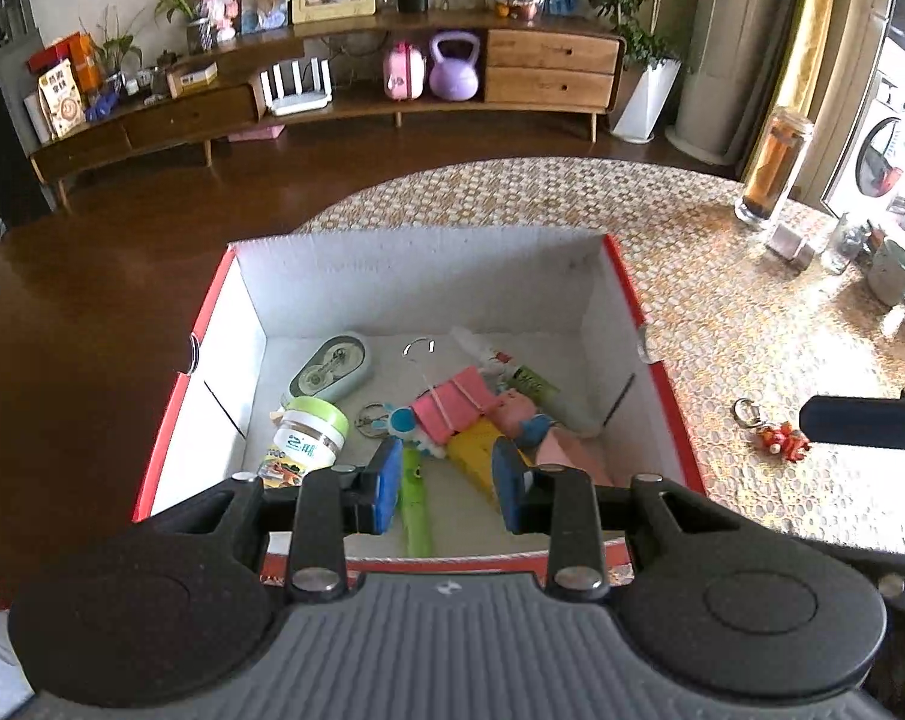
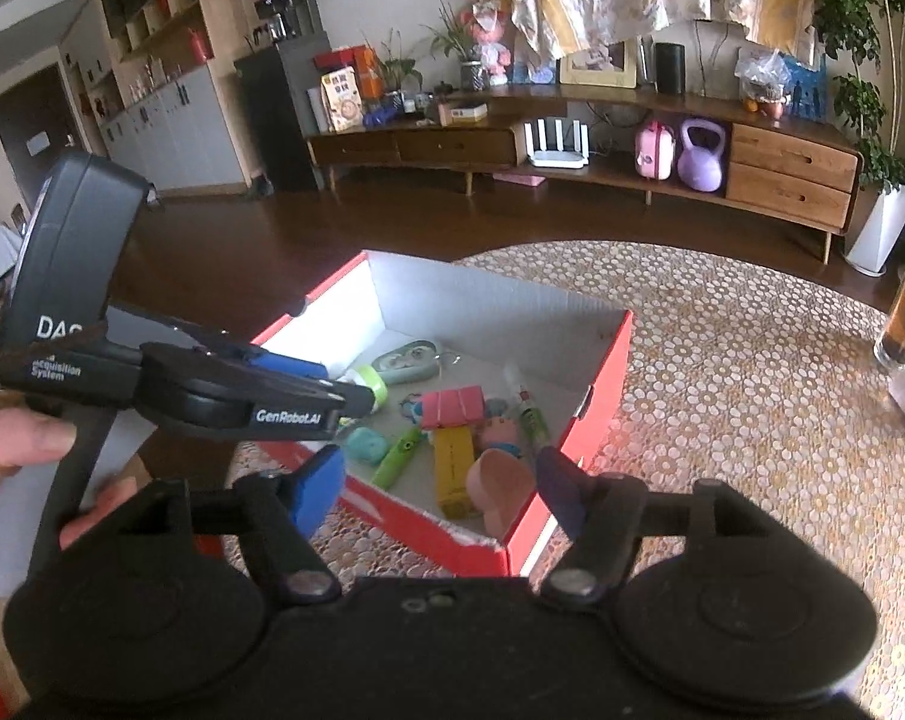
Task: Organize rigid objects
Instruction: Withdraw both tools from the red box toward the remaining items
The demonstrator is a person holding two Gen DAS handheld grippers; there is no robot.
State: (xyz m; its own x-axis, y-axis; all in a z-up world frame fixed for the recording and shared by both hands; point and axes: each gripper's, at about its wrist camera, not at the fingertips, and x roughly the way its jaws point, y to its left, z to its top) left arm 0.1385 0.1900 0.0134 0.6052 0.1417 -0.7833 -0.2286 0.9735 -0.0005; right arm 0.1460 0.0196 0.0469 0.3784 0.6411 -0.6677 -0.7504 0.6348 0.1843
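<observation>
A red cardboard box (image 1: 629,285) with white inside walls sits on the patterned table and also shows in the right wrist view (image 2: 602,384). It holds a green-lidded jar (image 1: 309,435), a pale green tape dispenser (image 1: 332,366), a pink clip (image 1: 452,402), a yellow block (image 1: 473,456), a green pen (image 1: 415,498) and a glue tube (image 2: 533,414). My left gripper (image 1: 449,489) is open and empty over the box's near edge. My right gripper (image 2: 440,495) is open and empty above the box's near corner. A red keychain (image 1: 776,435) lies on the table right of the box.
A tall glass tea bottle (image 1: 773,168) and cups (image 1: 893,270) stand at the table's far right. The left gripper's body (image 2: 182,384) and the hand holding it are left in the right wrist view. A wooden TV cabinet (image 1: 332,96) stands beyond the dark floor.
</observation>
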